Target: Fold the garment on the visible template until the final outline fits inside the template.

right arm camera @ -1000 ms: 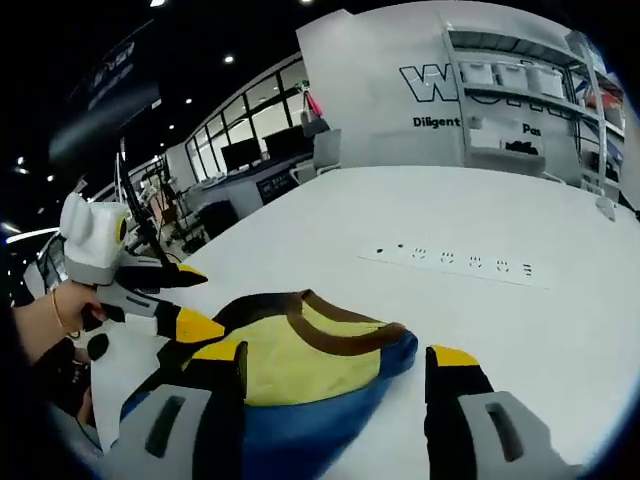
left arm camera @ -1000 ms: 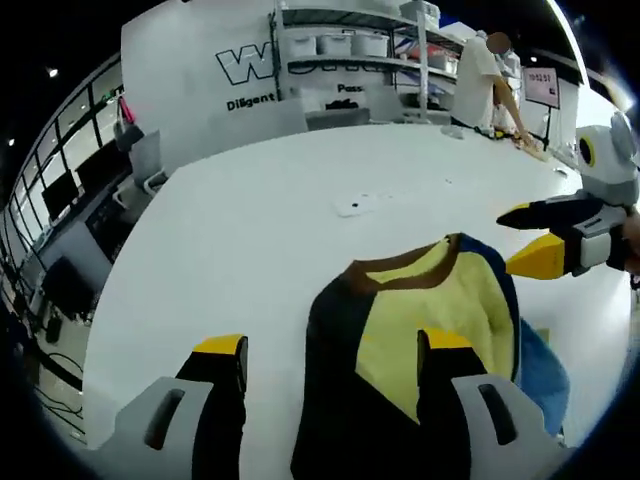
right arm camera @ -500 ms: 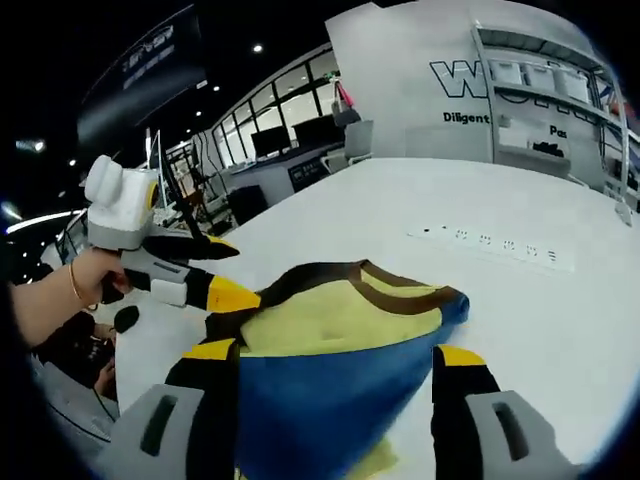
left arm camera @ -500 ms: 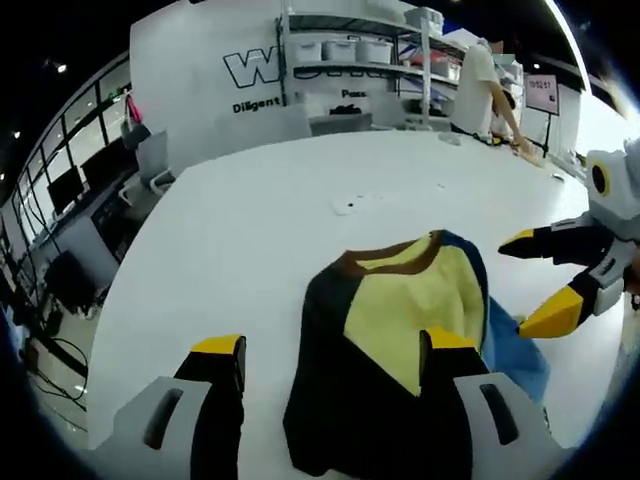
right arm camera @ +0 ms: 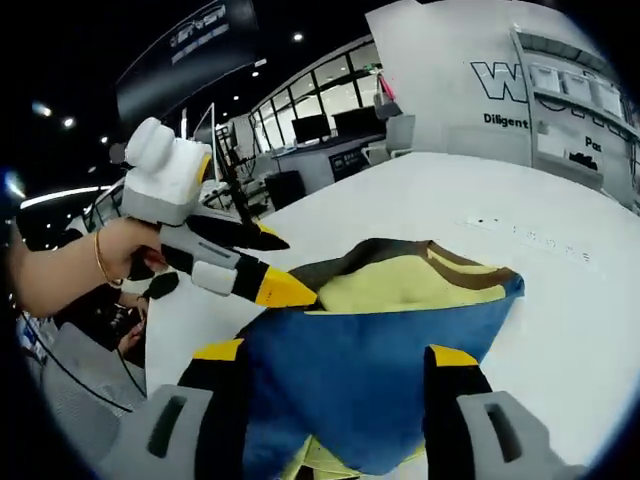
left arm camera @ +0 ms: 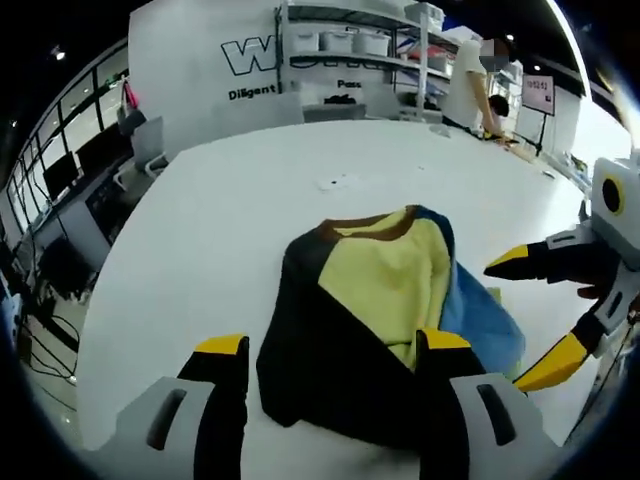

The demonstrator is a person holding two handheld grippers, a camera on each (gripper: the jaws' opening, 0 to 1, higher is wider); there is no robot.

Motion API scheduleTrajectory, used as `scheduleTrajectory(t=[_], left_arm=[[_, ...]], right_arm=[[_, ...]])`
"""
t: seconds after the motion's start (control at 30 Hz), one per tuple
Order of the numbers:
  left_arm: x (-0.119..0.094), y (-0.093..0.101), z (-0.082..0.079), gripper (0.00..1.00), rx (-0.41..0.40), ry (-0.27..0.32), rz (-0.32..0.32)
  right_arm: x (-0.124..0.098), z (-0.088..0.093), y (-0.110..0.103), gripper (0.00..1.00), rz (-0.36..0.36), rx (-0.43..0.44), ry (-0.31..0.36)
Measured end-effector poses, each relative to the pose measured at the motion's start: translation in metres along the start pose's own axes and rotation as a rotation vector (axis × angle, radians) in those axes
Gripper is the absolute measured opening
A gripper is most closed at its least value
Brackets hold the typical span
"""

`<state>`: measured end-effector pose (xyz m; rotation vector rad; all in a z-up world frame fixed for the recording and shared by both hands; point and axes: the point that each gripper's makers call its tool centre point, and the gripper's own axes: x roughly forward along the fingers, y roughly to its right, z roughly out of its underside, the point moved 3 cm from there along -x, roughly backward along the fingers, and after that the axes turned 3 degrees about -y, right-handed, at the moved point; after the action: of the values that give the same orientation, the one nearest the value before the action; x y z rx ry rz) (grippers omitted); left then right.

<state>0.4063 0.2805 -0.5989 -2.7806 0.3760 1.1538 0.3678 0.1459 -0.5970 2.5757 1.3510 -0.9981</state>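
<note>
Folded garment [left arm camera: 370, 330] lies bunched mid-frame on the white table [left arm camera: 230, 220]; left gripper [left arm camera: 325, 350] and right gripper [right arm camera: 335, 355] hang released, template fit unconfirmed

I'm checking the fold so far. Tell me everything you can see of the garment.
The garment is soft knit-looking fabric in colour blocks: a yellow panel, a dark navy side, a blue part and a brown neckband. It lies folded in a loose, rumpled heap on the white table, neckband away from the left tool, blue part toward the right tool. Both tools are open and appear not to hold it.
</note>
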Motion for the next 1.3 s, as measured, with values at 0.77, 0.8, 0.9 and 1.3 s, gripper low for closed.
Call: scheduleTrajectory(t=[0.77, 0.8, 0.9, 1.3], left_arm=[[-0.019, 0.026, 0.032, 0.34, -0.04, -0.095, 0.108], [-0.019, 0.027, 0.033, 0.32, -0.043, -0.101, 0.112], [-0.019, 0.03, 0.035, 0.25, -0.049, -0.109, 0.114], [-0.021, 0.028, 0.045, 0.02, -0.052, -0.143, 0.103]], right_arm=[[0.002, 0.017, -0.029, 0.26, -0.026, -0.201, -0.01], [0.003, 0.018, -0.028, 0.25, -0.022, -0.202, -0.017], [0.005, 0.022, -0.028, 0.22, -0.003, -0.232, -0.03], [0.009, 0.024, -0.019, 0.0, 0.054, -0.292, -0.047]])
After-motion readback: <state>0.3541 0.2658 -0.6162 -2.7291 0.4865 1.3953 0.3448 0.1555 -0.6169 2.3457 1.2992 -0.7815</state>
